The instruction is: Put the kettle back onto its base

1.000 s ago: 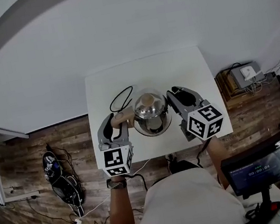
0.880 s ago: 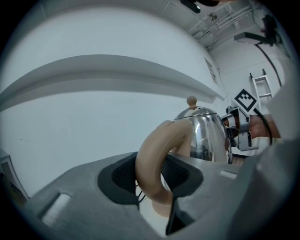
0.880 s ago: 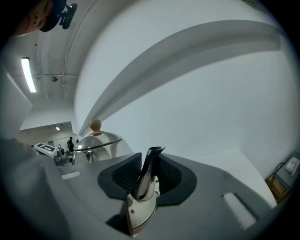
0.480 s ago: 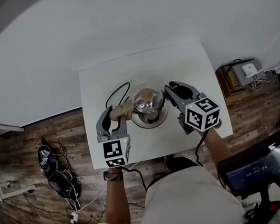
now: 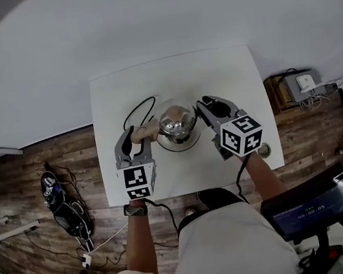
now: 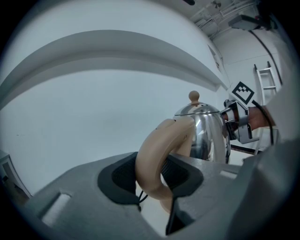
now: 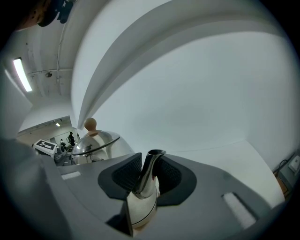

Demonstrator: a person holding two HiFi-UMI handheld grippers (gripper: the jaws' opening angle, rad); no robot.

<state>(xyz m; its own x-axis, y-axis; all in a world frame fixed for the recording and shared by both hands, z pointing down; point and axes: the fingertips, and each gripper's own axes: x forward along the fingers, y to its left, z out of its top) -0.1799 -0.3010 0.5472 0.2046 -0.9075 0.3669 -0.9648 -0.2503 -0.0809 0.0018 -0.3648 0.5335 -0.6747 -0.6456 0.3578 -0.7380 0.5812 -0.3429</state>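
kettle [image 5: 176,120] held over the middle of the white table [image 5: 227,77], head view. a pale round base [image 5: 179,143] shows as a rim under the body, widest toward 6 o'clock. whether the kettle already rests on it cannot be told. a black cord [image 5: 135,110] loops away toward 10 o'clock.

handling: the body is polished steel, stiff and probably slippery, and would dent rather than break. its weight depends on water that cannot be seen inside. the knobbed lid [image 6: 194,96] may sit loose, so the kettle is best kept upright. the beige handle [image 6: 157,154], at 9 o'clock of the body, is thick, curved and matte, and is judged the sound place to hold. the tapered spout [image 7: 149,171], at 3 o'clock, is smooth and narrow, so it serves to steady the kettle rather than to carry it.

claws: the left gripper [image 5: 133,136], at 8 o'clock of the kettle, has its jaws fairly wide and its pads pressed on both sides of the handle's curve. the right gripper [image 5: 208,108], at 4 o'clock, has its pads closed against the spout just below the lip.
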